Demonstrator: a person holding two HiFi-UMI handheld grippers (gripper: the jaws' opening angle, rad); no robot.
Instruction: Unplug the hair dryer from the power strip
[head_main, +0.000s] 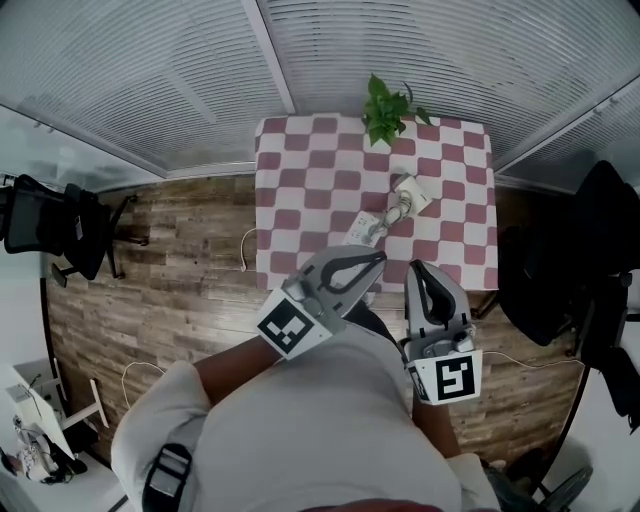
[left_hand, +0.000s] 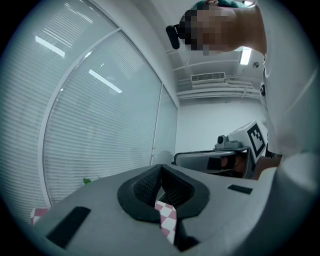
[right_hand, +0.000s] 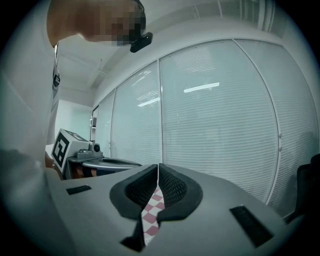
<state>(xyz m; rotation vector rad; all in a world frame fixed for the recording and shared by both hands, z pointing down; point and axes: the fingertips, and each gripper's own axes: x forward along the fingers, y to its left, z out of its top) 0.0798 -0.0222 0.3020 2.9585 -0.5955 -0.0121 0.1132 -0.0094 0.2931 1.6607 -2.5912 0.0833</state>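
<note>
Lying beyond your left gripper (head_main: 372, 260), nearer than right gripper (head_main: 421, 270): hair dryer (head_main: 402, 198), long axis slanting toward it; both closed, empty.

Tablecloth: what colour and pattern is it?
The tablecloth is checked in dusty red and white squares; the head view shows it best.

Plant (head_main: 385, 110) at checkered table's (head_main: 300, 190) far edge; black chair (head_main: 50, 225) on wood floor (head_main: 170, 260).
</note>
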